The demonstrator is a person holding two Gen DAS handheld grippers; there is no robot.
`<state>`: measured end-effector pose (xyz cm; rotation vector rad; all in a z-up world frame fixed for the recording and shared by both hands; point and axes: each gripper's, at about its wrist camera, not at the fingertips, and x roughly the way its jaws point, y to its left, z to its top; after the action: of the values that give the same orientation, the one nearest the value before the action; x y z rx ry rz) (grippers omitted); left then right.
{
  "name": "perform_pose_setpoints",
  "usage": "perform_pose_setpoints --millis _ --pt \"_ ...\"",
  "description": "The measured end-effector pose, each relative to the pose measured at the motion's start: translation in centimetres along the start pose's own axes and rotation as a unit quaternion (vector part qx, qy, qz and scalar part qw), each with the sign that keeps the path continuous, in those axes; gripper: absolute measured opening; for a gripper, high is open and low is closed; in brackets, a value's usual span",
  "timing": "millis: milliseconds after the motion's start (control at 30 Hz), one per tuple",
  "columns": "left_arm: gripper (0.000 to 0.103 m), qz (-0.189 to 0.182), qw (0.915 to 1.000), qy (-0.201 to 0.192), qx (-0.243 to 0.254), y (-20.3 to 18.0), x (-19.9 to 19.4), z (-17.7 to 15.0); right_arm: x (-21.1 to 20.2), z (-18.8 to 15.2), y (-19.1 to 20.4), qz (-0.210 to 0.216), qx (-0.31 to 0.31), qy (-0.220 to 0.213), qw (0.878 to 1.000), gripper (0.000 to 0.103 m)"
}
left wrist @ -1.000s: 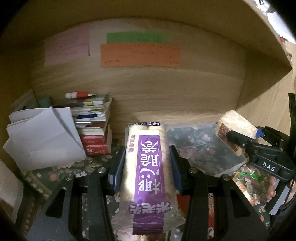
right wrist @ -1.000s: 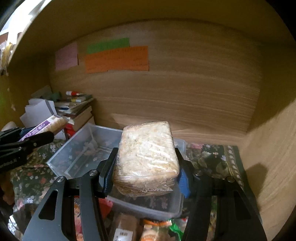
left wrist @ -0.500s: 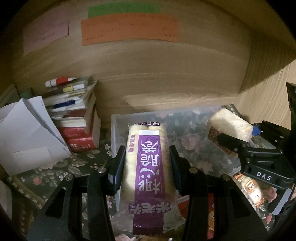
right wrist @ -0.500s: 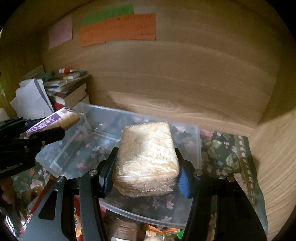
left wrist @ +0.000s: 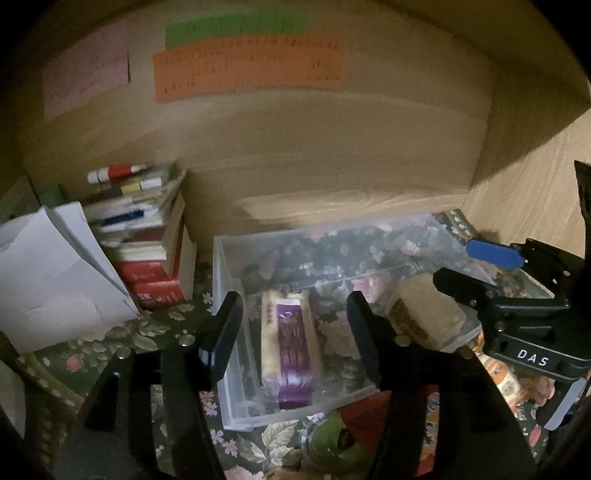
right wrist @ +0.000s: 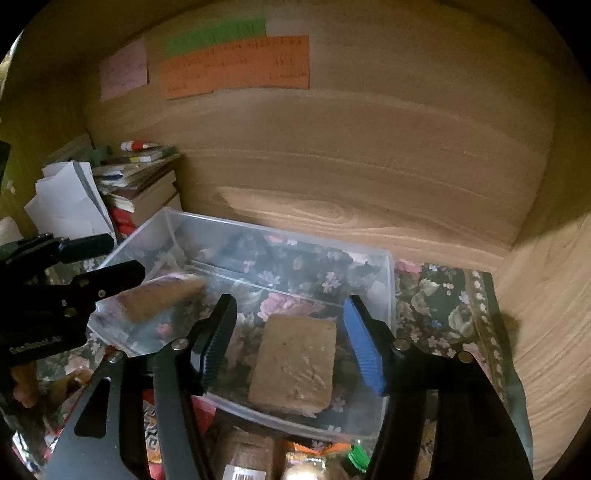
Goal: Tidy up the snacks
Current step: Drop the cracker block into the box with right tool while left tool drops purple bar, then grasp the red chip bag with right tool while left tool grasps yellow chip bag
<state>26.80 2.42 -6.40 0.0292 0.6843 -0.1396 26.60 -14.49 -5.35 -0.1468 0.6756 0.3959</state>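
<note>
Item 1: your left gripper (left wrist: 293,332). Jaws spread wide, nothing between them; both fingers hang above the near-left part of the clear plastic bin (left wrist: 225,266), clear of the snack below.

Item 2: your right gripper (right wrist: 290,339). Jaws likewise spread wide and empty, one finger faced with a blue ribbed pad (right wrist: 364,350), poised over the near-right part of the same bin (right wrist: 388,288).

Item 3: purple-labelled snack bar (left wrist: 290,349). Long, cream-coloured pack with a purple band, lying flat on the bin floor at the left side, lengthwise front to back. In the right wrist view it shows as a blurred pack (right wrist: 162,299) just beyond the left gripper's fingertips.

Item 4: wrapped oat block (right wrist: 295,365). Tan, rectangular, in clear film, lying flat on the bin floor at the right side, directly below the gap of your right gripper. It lies beside the purple bar without touching it (left wrist: 424,314).

Item 5: surroundings. The bin stands on a dark floral cloth (right wrist: 443,299) inside a wooden alcove. Left of the bin, a stack of books (left wrist: 147,236) with loose white paper (left wrist: 48,280) leaning at its front. On the back wall, an orange note (right wrist: 236,66), a green note (right wrist: 216,33) and a pink note (right wrist: 123,68). More snack packets (right wrist: 255,458) lie in front of the bin; details too dim to read.
</note>
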Motion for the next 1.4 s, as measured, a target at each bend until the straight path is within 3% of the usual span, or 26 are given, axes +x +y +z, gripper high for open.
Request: perform_pose_setpoints --millis 400,667,867,1033,1400 --pt "0.066 0.007 0.9987 -0.051 -0.001 0.2 -6.6 -0.9 -6.1 -0.9 0.7 0.013 -0.007 -0.047 0.999 0.061" --pt "0.070 0.017 0.9992 -0.035 -0.008 1.2 -8.9 -4.8 -8.5 -3.1 2.6 0.036 -0.003 -0.053 0.998 0.072" --pt "0.072 0.024 0.9992 -0.022 -0.024 2.4 -9.6 -8.0 -8.5 -4.8 4.9 0.068 0.009 -0.041 0.997 0.087" --pt "0.077 0.029 0.9989 -0.013 -0.034 3.4 -9.6 -9.8 -7.5 -5.9 6.7 0.062 0.014 -0.027 0.998 0.097" --pt "0.086 0.018 0.9986 0.007 -0.049 4.3 -9.2 -12.5 -4.0 -6.8 8.3 0.038 0.003 0.024 0.999 0.098"
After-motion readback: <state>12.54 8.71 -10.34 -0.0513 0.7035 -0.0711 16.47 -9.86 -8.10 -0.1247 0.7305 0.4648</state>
